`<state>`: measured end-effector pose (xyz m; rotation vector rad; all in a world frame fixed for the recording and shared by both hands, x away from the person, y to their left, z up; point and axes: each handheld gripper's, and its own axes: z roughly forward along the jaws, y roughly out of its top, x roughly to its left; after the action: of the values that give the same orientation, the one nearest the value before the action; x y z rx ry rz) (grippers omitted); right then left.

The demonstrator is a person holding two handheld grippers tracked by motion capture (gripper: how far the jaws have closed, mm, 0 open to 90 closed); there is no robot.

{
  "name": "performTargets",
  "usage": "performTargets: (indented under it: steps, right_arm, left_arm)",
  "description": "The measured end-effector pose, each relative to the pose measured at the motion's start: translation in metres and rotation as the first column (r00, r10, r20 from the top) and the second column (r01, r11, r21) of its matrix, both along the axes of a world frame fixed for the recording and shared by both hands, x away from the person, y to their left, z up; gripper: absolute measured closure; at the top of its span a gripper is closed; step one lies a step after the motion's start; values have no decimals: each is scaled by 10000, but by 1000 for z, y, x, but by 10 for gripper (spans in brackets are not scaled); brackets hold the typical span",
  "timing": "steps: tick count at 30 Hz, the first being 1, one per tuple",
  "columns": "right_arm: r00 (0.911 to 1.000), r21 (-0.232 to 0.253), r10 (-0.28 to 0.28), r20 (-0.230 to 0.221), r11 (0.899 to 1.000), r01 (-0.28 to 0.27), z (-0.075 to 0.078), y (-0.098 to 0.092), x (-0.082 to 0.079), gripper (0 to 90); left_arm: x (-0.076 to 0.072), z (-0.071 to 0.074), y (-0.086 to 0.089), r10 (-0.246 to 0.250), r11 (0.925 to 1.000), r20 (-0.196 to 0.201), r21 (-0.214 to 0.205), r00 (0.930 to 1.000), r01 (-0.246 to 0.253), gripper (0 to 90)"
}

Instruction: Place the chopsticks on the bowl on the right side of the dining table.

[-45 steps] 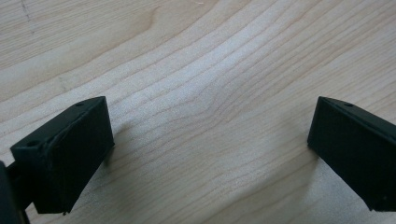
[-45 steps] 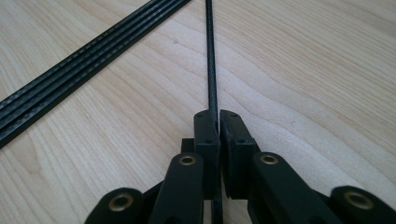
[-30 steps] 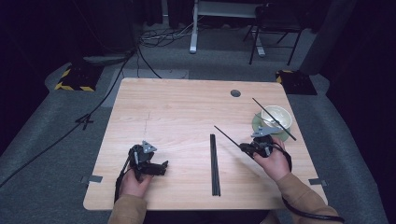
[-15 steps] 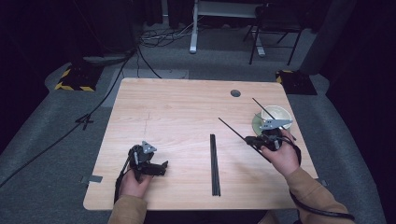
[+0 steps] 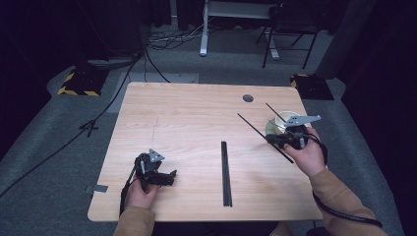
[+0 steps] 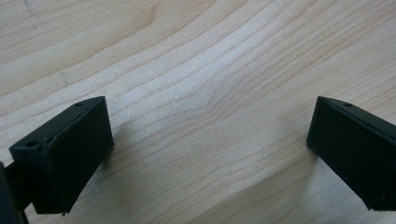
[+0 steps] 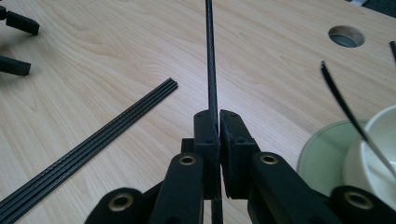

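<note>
Your right claw (image 5: 275, 139) has risen off the desk (image 5: 187, 113) and moved up the frame toward the cup (image 5: 282, 125) at the right, carrying the thin black rod (image 5: 263, 136) clamped in it, now held farther from the bundle (image 5: 225, 172).

The table (image 5: 187, 118) is pale wood with a wavy grain of light brown lines, and a small grey round hole (image 5: 248, 98) sits toward its upper right. At lower centre of the high view lies a bundle of black rods (image 5: 225, 172). The rod (image 7: 211, 70) clamped in the right gripper (image 7: 218, 122) is black too, with a fine woven texture. Both grippers are black; the right one has brass-coloured rivets, and the left gripper (image 5: 169, 176) carries a grey plate. At right stand a white cup (image 7: 373, 154) and a pale green saucer (image 7: 320, 163). The sleeves (image 5: 339, 196) are tan. The floor is grey, with yellow-and-black striped blocks (image 5: 78, 83) at upper left.
</note>
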<state>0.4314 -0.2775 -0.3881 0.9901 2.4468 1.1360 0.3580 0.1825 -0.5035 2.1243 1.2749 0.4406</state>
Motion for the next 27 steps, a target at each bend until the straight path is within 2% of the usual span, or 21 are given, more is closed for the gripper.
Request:
performTargets:
  steps: [10, 17, 21, 27]
  right_arm:
    - [9980, 108, -635, 63, 9979, 634, 15, -20, 9, 862]
    - [9951, -93, -972, 196, 9952, 974, 24, -32, 17, 863]
    - [9919, -226, -1241, 264, 9919, 1247, 31, -41, 29, 863]
    - [9875, -480, -1554, 266, 9865, 1565, 33, -54, 42, 863]
  left_arm:
    - [2, 0, 0, -63, 10000, 47, 55, 10000, 63, 5]
    - [2, 0, 0, -70, 10000, 17, 13, 10000, 70, 5]
    - [2, 0, 0, -73, 10000, 13, 14, 10000, 73, 5]
    - [1, 0, 0, -58, 10000, 13, 8, 10000, 58, 5]
